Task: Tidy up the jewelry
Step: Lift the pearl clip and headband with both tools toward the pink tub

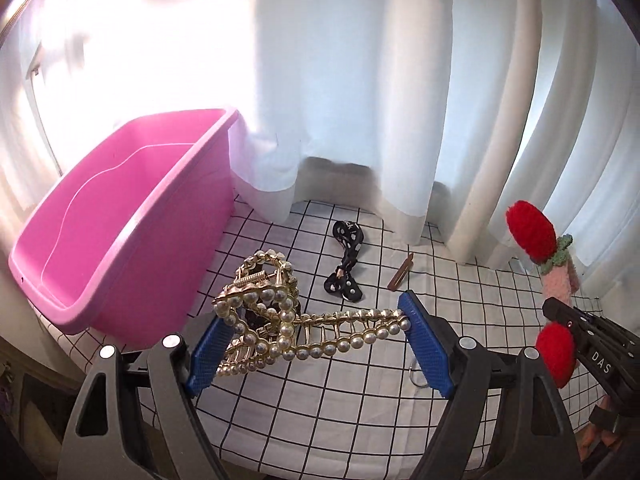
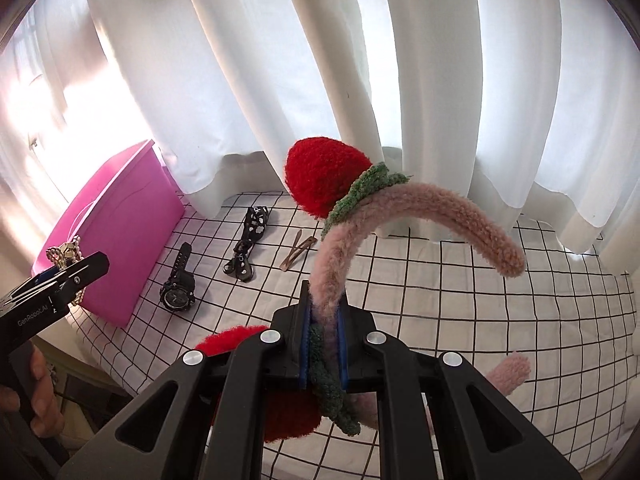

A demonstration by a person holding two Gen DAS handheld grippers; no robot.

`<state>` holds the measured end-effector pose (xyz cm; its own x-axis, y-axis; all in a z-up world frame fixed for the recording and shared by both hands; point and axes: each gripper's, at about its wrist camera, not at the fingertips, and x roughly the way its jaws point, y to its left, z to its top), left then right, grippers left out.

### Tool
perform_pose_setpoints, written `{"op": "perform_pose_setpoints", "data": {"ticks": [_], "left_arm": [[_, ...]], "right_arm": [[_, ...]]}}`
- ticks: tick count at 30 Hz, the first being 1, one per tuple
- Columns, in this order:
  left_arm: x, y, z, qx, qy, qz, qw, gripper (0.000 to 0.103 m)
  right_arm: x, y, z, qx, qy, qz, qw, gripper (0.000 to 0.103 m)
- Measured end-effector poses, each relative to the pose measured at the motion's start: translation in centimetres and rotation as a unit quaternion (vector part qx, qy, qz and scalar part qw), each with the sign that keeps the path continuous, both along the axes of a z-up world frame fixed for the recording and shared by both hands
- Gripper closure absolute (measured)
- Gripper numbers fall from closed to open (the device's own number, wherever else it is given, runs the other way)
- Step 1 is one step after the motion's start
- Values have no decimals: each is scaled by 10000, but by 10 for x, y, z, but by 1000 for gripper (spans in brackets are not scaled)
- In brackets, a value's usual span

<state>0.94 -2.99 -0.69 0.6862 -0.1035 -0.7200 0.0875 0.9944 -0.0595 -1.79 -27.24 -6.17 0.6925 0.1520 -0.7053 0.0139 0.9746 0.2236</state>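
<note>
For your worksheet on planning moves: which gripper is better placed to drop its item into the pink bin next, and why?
Left. The left gripper holds the pearl hair claw right beside the pink bin; the right gripper, clamping the fuzzy headband, sits farther away.

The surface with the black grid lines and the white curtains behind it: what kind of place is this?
Probably a bedroom at home: a white quilted cover with black grid lines, like bedding, long white curtains over a bright window, and a pink plastic bin.

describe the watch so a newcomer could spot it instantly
Start at the pink bin on the grid-patterned cloth. The black wristwatch lies on the cloth just right of the bin's front corner. Unlike the spotted black hair tie and brown hair clip beyond it, it has a round dial.
</note>
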Motion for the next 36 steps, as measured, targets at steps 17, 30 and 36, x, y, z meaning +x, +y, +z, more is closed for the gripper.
{"op": "perform_pose_setpoints", "data": {"ticks": [17, 30, 36], "left_arm": [[-2, 56, 72, -56, -960, 160, 9952, 25], [8, 139, 92, 63, -1316, 824, 9878, 25], [16, 185, 93, 143, -1352, 1212, 9833, 25]], "right_arm": [[9, 71, 76, -102, -918, 478, 9946, 92], [45, 167, 119, -159, -1371, 1383, 9807, 92], [64, 220, 125, -180, -1446, 1883, 9712, 92]]}}
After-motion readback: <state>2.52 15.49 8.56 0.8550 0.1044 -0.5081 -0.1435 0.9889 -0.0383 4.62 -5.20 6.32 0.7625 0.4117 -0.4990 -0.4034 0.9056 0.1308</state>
